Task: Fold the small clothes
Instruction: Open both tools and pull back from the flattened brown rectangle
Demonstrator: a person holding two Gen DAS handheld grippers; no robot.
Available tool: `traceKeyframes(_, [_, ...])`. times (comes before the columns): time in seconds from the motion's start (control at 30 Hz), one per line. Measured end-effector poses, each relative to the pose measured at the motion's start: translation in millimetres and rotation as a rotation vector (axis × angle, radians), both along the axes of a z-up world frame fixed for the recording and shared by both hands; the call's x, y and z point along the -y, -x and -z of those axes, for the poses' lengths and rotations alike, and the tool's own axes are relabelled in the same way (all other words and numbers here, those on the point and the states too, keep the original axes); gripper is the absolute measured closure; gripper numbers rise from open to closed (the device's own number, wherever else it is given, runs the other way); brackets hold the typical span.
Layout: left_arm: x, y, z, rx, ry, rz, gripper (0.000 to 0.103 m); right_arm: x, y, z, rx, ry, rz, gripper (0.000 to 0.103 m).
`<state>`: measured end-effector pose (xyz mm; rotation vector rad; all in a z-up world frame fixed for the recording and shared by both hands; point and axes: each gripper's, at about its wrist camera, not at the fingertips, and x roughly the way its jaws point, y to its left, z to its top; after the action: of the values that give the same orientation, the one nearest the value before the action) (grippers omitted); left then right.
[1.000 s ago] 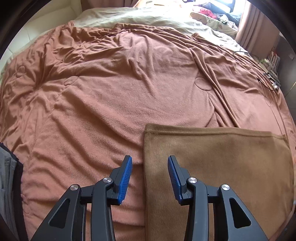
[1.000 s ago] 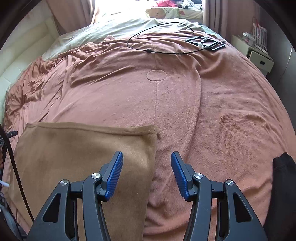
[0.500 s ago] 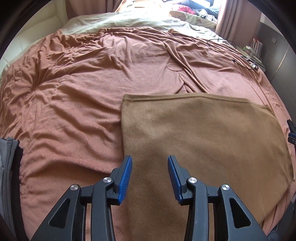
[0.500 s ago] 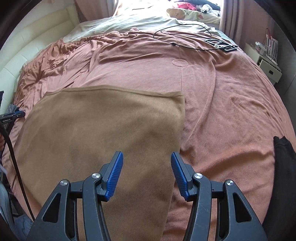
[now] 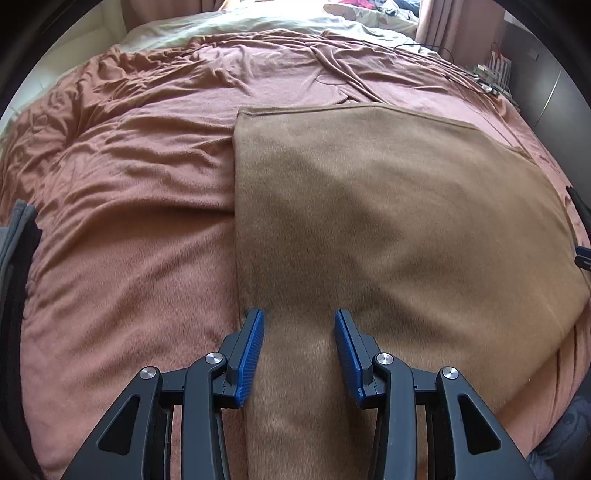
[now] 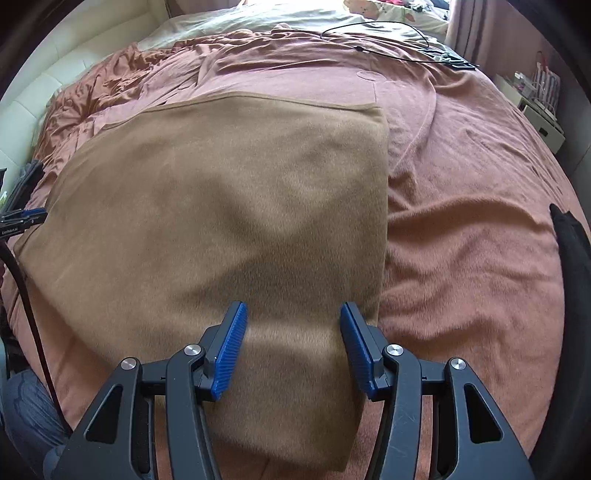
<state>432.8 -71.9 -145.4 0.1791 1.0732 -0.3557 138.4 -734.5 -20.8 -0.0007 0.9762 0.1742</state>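
Your left gripper [image 5: 299, 354] stood wide open, empty, over the cloth's [image 5: 388, 229] 9 o'clock edge; your right gripper [image 6: 293, 347] gaped likewise, empty, by its 3 o'clock edge; cloth lay flat on the blanket [image 5: 122, 229]

— What is on the bed [image 5: 122, 229]?
— I see a rumpled pink blanket [image 6: 461, 229] covering it, a tan cloth [image 5: 388, 221] spread flat on top, and a black cable [image 6: 373, 37] near the far end.

Bed covered by a rumpled pink blanket [image 5: 129, 206]; cream sheet [image 6: 258, 18] seen at its far end; black cable [image 6: 388, 40] laid across the blanket; white nightstand [image 6: 539, 122] placed beside the bed.
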Motion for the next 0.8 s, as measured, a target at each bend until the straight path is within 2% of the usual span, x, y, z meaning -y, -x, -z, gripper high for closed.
traceKeyframes(0.13, [-12.6, 20.1, -1.8, 0.000, 0.032, -0.004, 0.061, 5.8, 24.6, 2.4, 0.011, -0.031, 0.022, 0.052])
traceKeyframes(0.3, [-23.3, 44.7, -2.6, 0.021, 0.011, -0.008, 0.061, 9.2, 52.6, 5.8, 0.009, -0.051, 0.035, 0.052])
traceKeyframes(0.4, [-35.5, 54.9, 2.2, -0.004, 0.017, -0.024, 0.061, 11.2, 65.4, 7.9, 0.009, -0.031, 0.045, 0.052])
traceKeyframes(0.53, [-47.9, 68.6, 2.8, 0.003, 0.012, -0.041, 0.061, 15.8, 77.2, 11.6, -0.034, -0.039, 0.081, 0.052])
traceKeyframes(0.67, [-55.3, 76.7, -4.8, 0.008, -0.006, -0.066, 0.061, 15.8, 89.8, -0.1, -0.022, -0.035, 0.094, 0.052])
traceKeyframes(0.8, [-56.1, 82.7, -20.9, 0.049, -0.001, -0.080, 0.061, 8.8, 98.9, -21.6, 0.019, -0.067, 0.082, 0.052])
